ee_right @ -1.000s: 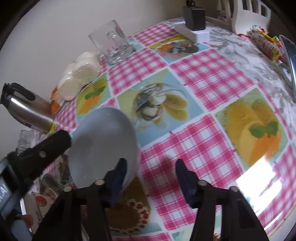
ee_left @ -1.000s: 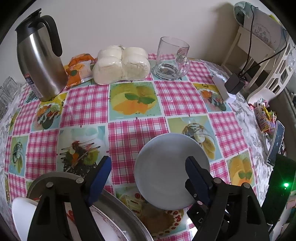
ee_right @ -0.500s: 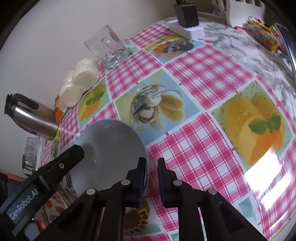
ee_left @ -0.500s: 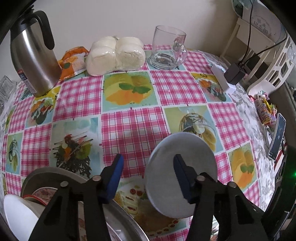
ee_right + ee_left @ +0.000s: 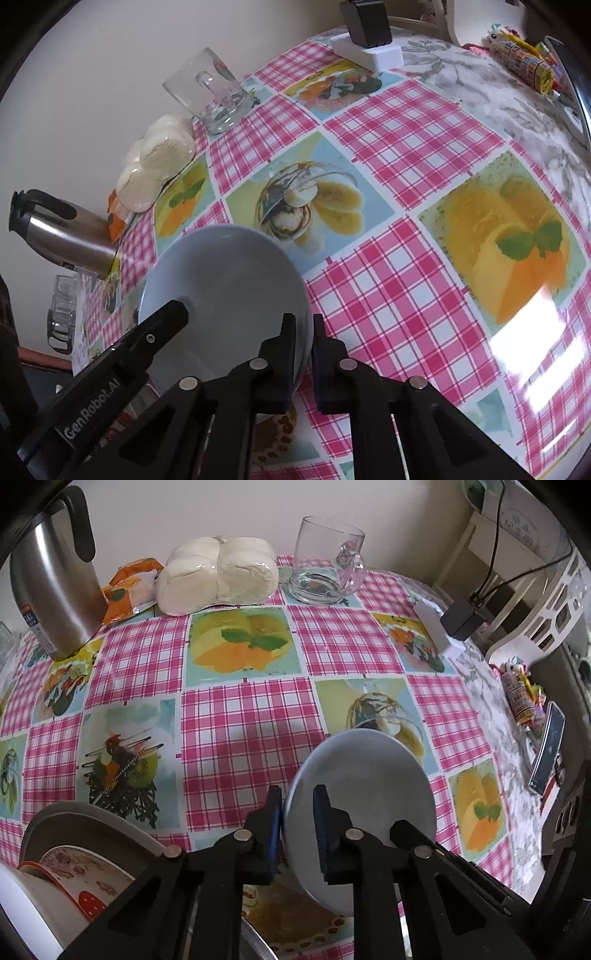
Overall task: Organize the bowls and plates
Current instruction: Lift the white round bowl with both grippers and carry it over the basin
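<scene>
Grey and tilted, the plate (image 5: 364, 805) is clamped at opposite rims — the left gripper (image 5: 297, 825) pinches its near-left edge, the right gripper (image 5: 303, 341) its other edge, both sets of jaws closed on the rim. Just left of the left gripper sit a metal pan (image 5: 92, 819) and a patterned bowl (image 5: 74, 871). Farther ahead on the checked tablecloth (image 5: 240, 746) stand a glass mug (image 5: 325, 576), wrapped buns (image 5: 218, 579) and a steel kettle (image 5: 55, 583).

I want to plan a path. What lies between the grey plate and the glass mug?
Only bare tablecloth between the grey plate and the glass mug; both wrist views show it.
</scene>
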A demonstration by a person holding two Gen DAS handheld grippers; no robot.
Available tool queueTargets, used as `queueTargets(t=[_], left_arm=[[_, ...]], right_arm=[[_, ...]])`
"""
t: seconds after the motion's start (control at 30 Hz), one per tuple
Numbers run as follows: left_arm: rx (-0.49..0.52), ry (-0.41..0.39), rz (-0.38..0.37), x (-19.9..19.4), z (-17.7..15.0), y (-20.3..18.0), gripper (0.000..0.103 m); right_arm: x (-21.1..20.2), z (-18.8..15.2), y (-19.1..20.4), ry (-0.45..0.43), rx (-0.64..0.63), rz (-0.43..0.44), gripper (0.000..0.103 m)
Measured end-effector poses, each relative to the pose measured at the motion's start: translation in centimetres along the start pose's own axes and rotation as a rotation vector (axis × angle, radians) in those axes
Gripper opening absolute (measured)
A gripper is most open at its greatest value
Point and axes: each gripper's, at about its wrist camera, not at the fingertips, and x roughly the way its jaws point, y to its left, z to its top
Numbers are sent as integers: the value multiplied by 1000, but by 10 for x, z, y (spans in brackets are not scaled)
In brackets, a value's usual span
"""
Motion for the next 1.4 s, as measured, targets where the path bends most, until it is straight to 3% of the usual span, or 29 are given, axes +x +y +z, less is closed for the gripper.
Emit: queueTargets(t=[0.27, 0.6, 0.9, 1.4], left_arm=[[-6, -63, -20, -28, 6, 0, 18], [-70, -182, -55, -97, 8, 29, 18], [-222, -240, -99, -140, -11, 90, 17], [-335, -314, -97, -181, -61, 152, 17]], right_arm=[[-28, 6, 11, -63, -24, 10, 9], [-83, 3, 66, -169, -134, 41, 9], [-101, -22, 117, -173, -236, 117, 9], [-102, -77, 168, -120, -377, 183, 10]])
